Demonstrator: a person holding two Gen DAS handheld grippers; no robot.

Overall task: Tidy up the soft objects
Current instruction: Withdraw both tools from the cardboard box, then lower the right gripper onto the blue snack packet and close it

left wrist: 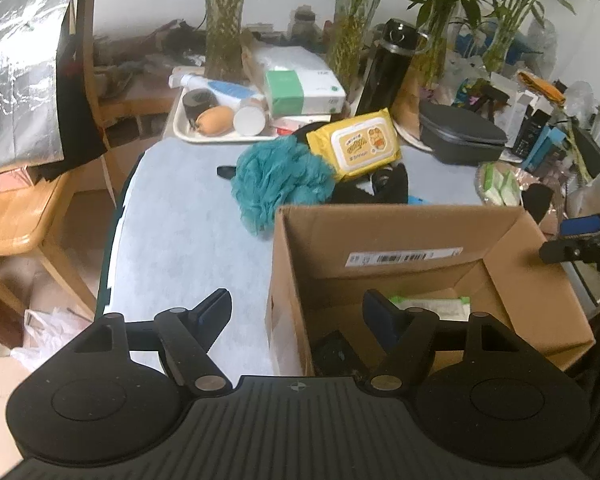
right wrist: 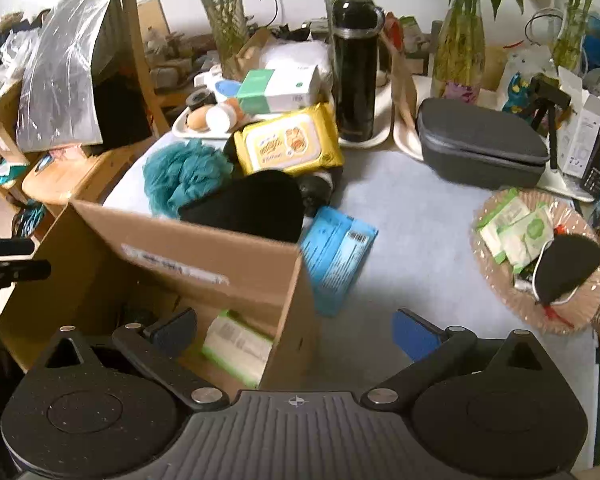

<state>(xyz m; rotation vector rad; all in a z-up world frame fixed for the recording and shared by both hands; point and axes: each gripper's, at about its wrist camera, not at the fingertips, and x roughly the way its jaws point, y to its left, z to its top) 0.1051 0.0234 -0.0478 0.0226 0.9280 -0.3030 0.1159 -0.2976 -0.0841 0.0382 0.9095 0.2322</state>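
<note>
An open cardboard box (left wrist: 380,236) (right wrist: 204,256) stands on the pale blue table. Inside lie a green-white wipes pack (left wrist: 432,305) (right wrist: 236,346) and a dark item (left wrist: 336,354). Behind the box lie a teal bath pouf (left wrist: 278,178) (right wrist: 180,174), a yellow wipes pack (left wrist: 354,144) (right wrist: 290,140), a black soft thing (right wrist: 256,204) (left wrist: 384,188) and a blue packet (right wrist: 336,252). My left gripper (left wrist: 296,312) is open and empty over the box's left wall. My right gripper (right wrist: 296,328) is open and empty over the box's right wall.
A white tray (left wrist: 188,134) holds tubes and a tape roll. A black flask (right wrist: 356,68), a grey case (right wrist: 480,152), glass vases with plants and a basket (right wrist: 496,280) with small packs and a black pouch stand behind and right. A wooden chair (left wrist: 16,216) is left.
</note>
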